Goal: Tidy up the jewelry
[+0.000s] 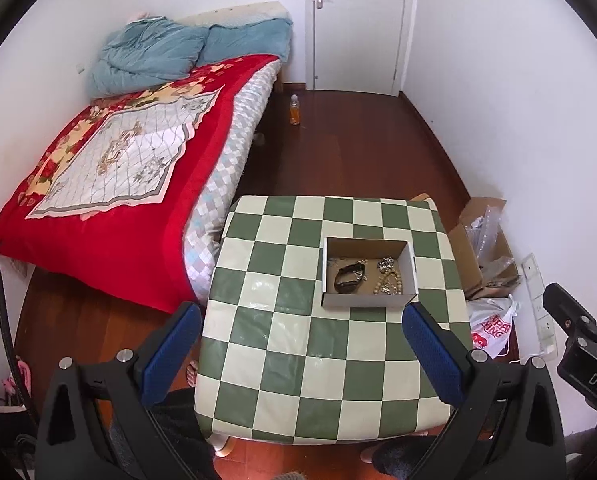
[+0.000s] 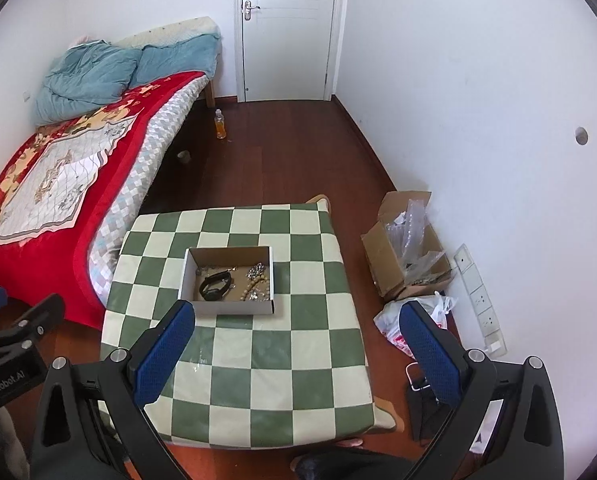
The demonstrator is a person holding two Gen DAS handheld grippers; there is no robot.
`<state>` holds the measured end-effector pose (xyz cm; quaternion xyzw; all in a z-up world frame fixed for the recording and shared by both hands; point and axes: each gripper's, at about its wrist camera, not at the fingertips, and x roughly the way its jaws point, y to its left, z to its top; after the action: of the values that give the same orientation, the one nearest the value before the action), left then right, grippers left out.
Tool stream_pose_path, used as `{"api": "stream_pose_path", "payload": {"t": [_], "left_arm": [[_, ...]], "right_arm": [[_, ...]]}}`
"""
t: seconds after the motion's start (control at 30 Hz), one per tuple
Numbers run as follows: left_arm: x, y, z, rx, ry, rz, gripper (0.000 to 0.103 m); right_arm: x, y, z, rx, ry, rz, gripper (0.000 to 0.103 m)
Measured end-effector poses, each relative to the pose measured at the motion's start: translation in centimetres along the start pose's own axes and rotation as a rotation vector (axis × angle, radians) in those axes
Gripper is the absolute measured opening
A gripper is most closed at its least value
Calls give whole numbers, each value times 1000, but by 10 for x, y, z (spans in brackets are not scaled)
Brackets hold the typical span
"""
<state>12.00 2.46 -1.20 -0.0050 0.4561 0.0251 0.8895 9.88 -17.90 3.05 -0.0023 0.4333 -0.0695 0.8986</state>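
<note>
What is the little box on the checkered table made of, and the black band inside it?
The box looks like cardboard: white outside, plain brown inside, with folded walls. The black band seems rubbery or plastic, matte and smooth, though it is too small to be sure.

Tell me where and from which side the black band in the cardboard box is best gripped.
Probably the band's upper strap, where the loop stands off the box floor, pinched across its thickness. Come straight down from above: the box walls block any sideways approach, and beads lie just to its right. Both the left gripper and right gripper hang open, well clear.
</note>
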Motion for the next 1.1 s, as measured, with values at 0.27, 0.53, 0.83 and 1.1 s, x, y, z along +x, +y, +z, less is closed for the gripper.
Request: {"api": "stream_pose_path", "payload": {"t": [0.27,0.53,0.83,1.1], "left_arm": [[16,-1,6,-16,8,31,103],[26,-5,6,-4,19,49,103],[27,-5,10,-6,3,53,103],[25,-5,11,0,-7,56,103]], "right_arm": [[24,-1,11,9,20,-8,103],[50,1,9,16,62,16,103],[50,2,10,29,48,9,103],[48,2,12,34,37,5,103]]}}
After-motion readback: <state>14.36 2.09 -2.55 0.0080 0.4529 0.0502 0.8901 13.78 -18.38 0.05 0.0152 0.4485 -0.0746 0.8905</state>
